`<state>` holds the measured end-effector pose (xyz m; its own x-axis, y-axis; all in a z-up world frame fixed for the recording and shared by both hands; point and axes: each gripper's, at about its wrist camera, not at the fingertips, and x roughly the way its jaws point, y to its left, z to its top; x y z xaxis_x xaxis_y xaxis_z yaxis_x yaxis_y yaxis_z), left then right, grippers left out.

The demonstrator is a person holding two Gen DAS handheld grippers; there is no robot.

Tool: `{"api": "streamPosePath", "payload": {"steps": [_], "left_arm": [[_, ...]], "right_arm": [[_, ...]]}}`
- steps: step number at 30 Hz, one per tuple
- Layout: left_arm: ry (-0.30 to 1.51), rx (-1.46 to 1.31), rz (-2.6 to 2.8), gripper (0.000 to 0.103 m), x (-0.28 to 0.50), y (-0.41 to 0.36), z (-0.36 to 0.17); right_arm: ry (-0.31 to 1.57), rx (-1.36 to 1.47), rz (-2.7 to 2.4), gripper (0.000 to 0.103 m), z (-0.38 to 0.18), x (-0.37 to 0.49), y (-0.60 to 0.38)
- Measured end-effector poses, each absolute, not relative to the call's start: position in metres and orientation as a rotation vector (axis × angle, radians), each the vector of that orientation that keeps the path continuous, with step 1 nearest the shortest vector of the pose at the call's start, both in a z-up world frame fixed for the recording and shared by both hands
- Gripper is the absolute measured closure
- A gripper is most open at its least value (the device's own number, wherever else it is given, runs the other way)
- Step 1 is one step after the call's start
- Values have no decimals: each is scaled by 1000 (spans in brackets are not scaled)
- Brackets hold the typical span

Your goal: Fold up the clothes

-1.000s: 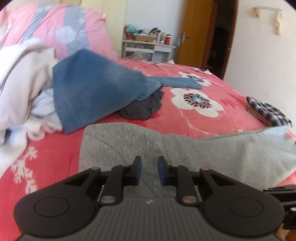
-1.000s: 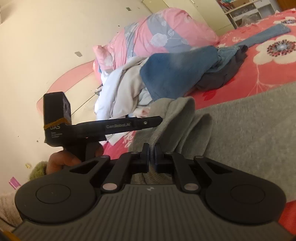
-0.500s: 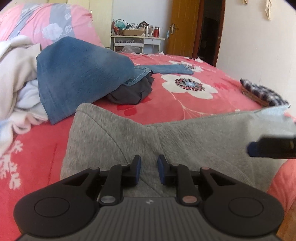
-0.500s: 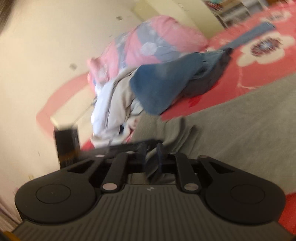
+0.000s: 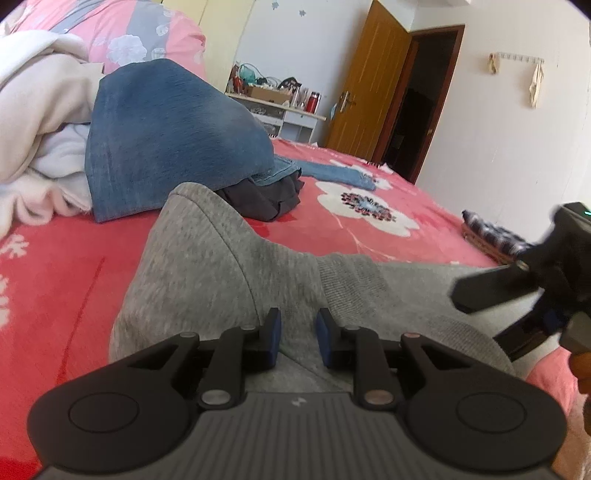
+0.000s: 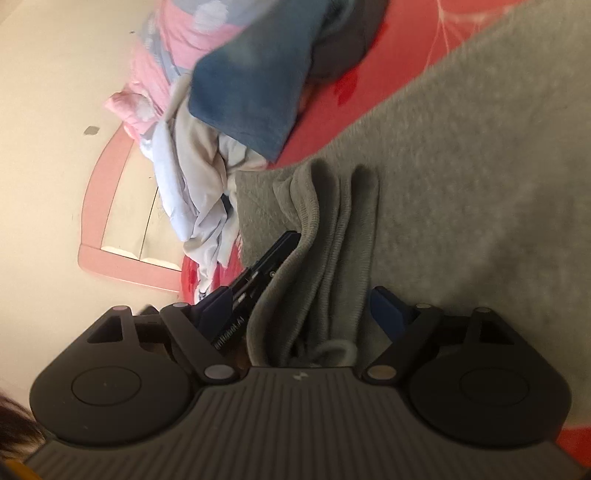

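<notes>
1. The grey sweatshirt [image 5: 229, 266] lies spread on the red flowered bed [image 5: 66, 280], its bunched ribbed edge nearest the cameras.
2. The left tongs [image 5: 297, 341] sit low over the sweatshirt's near edge. Their blue pads are only a narrow gap apart with grey fabric between them; whether they pinch that fabric cannot be told.
3. The right tongs [image 6: 303, 310] are opening, the pads wide apart. Folds of the sweatshirt [image 6: 332, 236] lie between them, but neither pad presses on the cloth.
4. In the left wrist view the right tongs [image 5: 491, 291] show at the sweatshirt's right side, blurred.
5. Beyond the sweatshirt, a blue denim garment [image 5: 170, 147] is draped over a dark grey garment [image 5: 262, 199].
6. Left of the denim is a heap of white and cream clothes [image 5: 40, 122], with a pink flowered quilt [image 5: 122, 33] behind it.
7. Far right of the sweatshirt, a dark checked cloth [image 5: 495, 232] rests at the bed's edge.
</notes>
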<state>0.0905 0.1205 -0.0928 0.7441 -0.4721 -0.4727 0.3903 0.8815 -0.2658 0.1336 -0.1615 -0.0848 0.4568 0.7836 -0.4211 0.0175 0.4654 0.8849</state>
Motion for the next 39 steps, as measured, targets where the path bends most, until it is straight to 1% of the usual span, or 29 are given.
{"api": "streamPosePath", "payload": {"steps": [5, 12, 15, 17, 18, 19, 22, 24, 26, 30, 32, 33, 34, 35, 36, 37, 39], "left_arm": [[532, -184, -487, 81, 89, 125, -97], [518, -220, -499, 81, 90, 130, -101], [513, -231, -503, 81, 89, 132, -102], [510, -241, -503, 80, 89, 134, -102], [508, -249, -503, 80, 89, 134, -102], [507, -256, -503, 80, 89, 135, -102], [510, -309, -511, 79, 90, 142, -103], [516, -372, -523, 79, 92, 150, -104], [522, -435, -534, 76, 94, 158, -106], [535, -553, -544, 74, 96, 175, -110], [536, -554, -530, 73, 95, 177, -110], [536, -553, -525, 73, 93, 178, -109], [536, -552, -520, 69, 91, 179, -109], [536, -552, -515, 66, 90, 180, -108], [535, -549, -510, 64, 87, 181, -107], [533, -541, -502, 59, 84, 183, -103], [530, -541, -484, 56, 76, 186, -94]], "right_arm": [[1056, 1005, 548, 18, -86, 148, -153], [1044, 1000, 607, 20, -82, 154, -133], [1050, 999, 606, 29, -88, 163, -122], [1054, 1025, 589, 42, -96, 167, -120], [1048, 1050, 580, 44, -99, 167, -120], [1040, 1076, 573, 50, -102, 167, -122], [1001, 1141, 564, 54, -108, 161, -126], [973, 1165, 558, 55, -109, 156, -125], [946, 1214, 555, 57, -113, 152, -125], [907, 1315, 551, 65, -124, 146, -128], [906, 1260, 539, 72, -122, 147, -125], [907, 1222, 532, 73, -120, 147, -122], [907, 1184, 524, 78, -118, 148, -119], [908, 1148, 516, 80, -116, 148, -117], [908, 1120, 509, 81, -114, 149, -115], [906, 1103, 506, 81, -112, 148, -116], [898, 1064, 506, 82, -106, 147, -119]]}}
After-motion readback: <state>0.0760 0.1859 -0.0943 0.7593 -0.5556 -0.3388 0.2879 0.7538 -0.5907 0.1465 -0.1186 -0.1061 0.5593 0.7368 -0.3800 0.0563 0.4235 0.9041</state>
